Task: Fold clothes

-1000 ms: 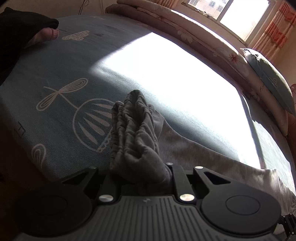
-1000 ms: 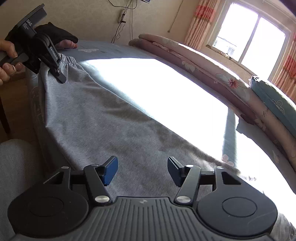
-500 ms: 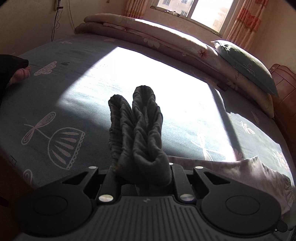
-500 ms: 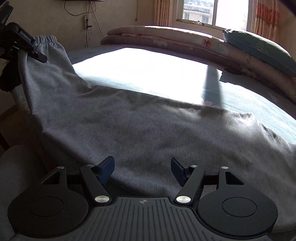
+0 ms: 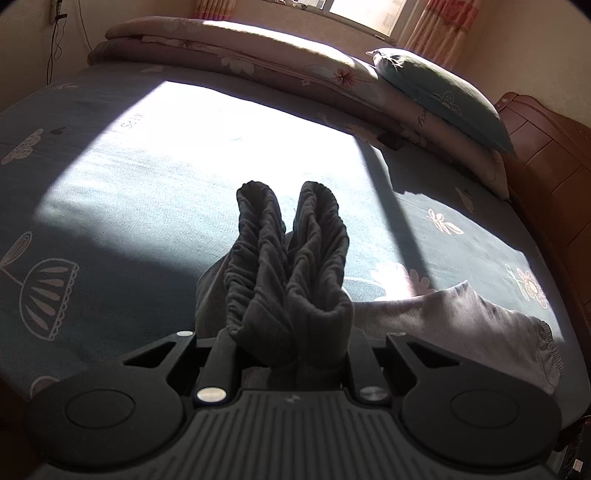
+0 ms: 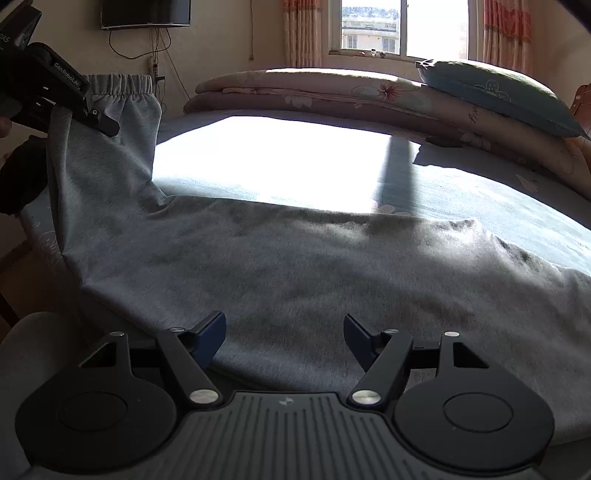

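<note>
Grey sweatpants (image 6: 295,266) lie stretched across the blue patterned bed sheet (image 5: 110,221). My left gripper (image 5: 288,350) is shut on their bunched elastic waistband (image 5: 288,258), which stands up between the fingers and hides the tips. In the right wrist view the left gripper (image 6: 99,120) holds the waistband (image 6: 122,85) lifted at the far left. The cuffed leg end (image 5: 517,332) rests on the sheet to the right. My right gripper (image 6: 284,328) hovers low over the middle of the pants near the bed's edge, its jaws opening, with fabric below them and nothing pinched.
A rolled floral quilt (image 5: 258,55) and a teal pillow (image 5: 436,85) line the far side of the bed under a window (image 6: 373,29). A wooden headboard (image 5: 546,166) stands at the right. A grey cushion (image 6: 37,350) sits by the near bed edge.
The left gripper has risen and swung along the bed with the waistband, pulling that end of the pants up. The right gripper's jaws have widened slightly and its view has rolled level.
</note>
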`<action>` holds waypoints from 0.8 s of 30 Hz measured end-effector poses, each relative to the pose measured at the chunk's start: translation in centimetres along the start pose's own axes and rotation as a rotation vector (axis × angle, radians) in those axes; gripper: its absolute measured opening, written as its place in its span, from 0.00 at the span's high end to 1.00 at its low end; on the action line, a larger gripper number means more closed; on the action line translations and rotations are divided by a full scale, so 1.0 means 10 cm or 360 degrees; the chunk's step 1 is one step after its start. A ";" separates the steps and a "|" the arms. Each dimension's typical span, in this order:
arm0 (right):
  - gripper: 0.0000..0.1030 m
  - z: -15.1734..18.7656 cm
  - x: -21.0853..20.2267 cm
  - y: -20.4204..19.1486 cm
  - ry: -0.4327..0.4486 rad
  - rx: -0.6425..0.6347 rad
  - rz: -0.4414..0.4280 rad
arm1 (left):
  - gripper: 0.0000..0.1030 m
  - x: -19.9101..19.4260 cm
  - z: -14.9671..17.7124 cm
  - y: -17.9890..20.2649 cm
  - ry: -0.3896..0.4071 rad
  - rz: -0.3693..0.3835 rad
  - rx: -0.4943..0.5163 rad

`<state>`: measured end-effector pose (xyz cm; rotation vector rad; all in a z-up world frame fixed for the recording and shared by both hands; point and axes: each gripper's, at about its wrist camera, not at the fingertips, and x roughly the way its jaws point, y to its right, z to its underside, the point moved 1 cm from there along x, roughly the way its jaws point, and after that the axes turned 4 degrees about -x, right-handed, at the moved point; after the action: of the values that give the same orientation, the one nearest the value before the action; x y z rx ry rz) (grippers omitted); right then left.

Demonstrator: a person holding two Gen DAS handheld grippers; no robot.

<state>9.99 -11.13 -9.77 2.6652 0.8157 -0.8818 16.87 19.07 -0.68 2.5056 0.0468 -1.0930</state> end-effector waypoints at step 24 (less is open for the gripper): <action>0.27 0.12 -0.04 0.38 -0.0002 0.0148 0.0108 | 0.86 0.94 0.63 1.08 -0.0260 -0.0047 0.0495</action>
<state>11.36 -14.88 -10.35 2.7539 0.6954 -0.9260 21.01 5.53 -7.42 2.6787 -0.1432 -1.4081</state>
